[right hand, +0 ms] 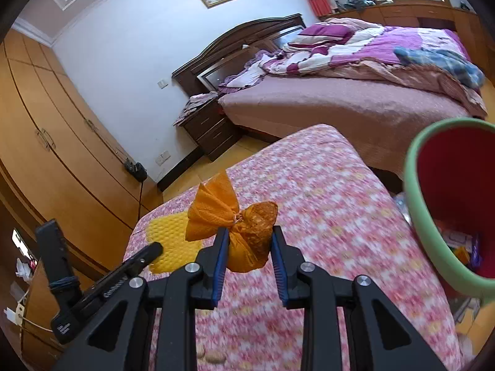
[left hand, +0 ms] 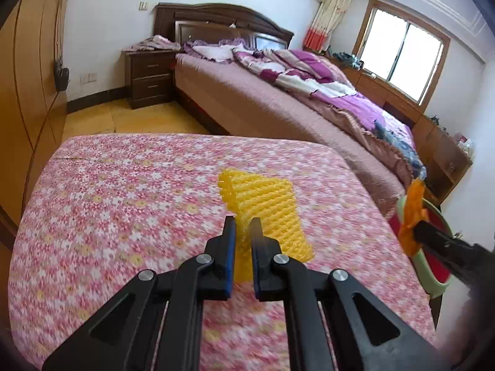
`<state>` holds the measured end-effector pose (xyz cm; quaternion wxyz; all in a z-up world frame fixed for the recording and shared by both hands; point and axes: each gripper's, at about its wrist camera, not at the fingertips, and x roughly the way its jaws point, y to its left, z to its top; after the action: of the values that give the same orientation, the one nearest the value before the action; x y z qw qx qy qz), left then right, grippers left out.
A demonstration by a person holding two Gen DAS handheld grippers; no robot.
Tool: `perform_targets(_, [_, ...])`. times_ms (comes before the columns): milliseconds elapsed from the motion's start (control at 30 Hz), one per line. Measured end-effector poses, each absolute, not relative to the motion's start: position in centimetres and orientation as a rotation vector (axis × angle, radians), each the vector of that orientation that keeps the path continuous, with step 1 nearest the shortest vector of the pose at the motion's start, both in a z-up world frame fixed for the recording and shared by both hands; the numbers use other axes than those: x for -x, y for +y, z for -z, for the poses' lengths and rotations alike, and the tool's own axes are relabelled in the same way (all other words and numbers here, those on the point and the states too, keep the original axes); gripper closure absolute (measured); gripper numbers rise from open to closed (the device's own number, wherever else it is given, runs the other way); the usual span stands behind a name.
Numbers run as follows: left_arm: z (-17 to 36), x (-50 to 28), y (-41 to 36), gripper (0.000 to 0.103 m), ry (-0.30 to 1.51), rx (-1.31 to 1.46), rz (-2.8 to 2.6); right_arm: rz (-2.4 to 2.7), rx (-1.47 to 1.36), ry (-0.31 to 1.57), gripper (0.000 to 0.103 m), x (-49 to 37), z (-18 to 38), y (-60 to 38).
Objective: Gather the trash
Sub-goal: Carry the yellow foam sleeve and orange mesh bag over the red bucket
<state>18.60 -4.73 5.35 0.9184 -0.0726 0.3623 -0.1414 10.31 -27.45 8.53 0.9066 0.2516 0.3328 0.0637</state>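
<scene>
- Trash here means two pieces, and we already have one in each tool: a yellow foam net sleeve (left hand: 269,213) and an orange mesh pouch (right hand: 244,232) tied off at a waist.
- Our left gripper (left hand: 243,225) has its jaws pinched nearly together on a bunched edge of the foam net; most of the sleeve sticks out past the tips, above the floral cloth (left hand: 123,201) that covers the table.
- We judge the foam net very light, soft and springy. It crushes flat under the pads, so a bite on a gathered fold like this one should serve better than a bite on a single loose layer, which could tear or slip.
- Our right gripper (right hand: 250,238) stands part-way closed around the filled lobe of the orange pouch, just below the tie. The left pad touches the fabric; whether the right pad presses it we cannot tell for sure.
- The pouch looks light and limp, with small loose contents. We would hold the full lobe or the tied neck, not the empty fan above it.
- The green-rimmed red bin (right hand: 433,216) stands just beside the table's right edge, close to the right tool, with wrappers already lying in it.
</scene>
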Motion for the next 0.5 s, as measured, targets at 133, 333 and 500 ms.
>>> perform_targets(133, [-6.2,-16.2,-5.7,0.095,0.731,0.143,0.314,-0.103,-0.533,0.672,0.073,-8.2,-8.7,-28.7])
perform_targets(333, [-7.5,-13.1,-7.3,0.095,0.687,0.137,0.331,-0.058,-0.573,0.641,0.073,-4.5,-8.9,-31.1])
perform_targets(500, [-8.1,-11.3,-8.7,0.095,0.682,0.158,0.362,-0.026,-0.600,0.618,0.073,-2.3,-8.8,-33.4])
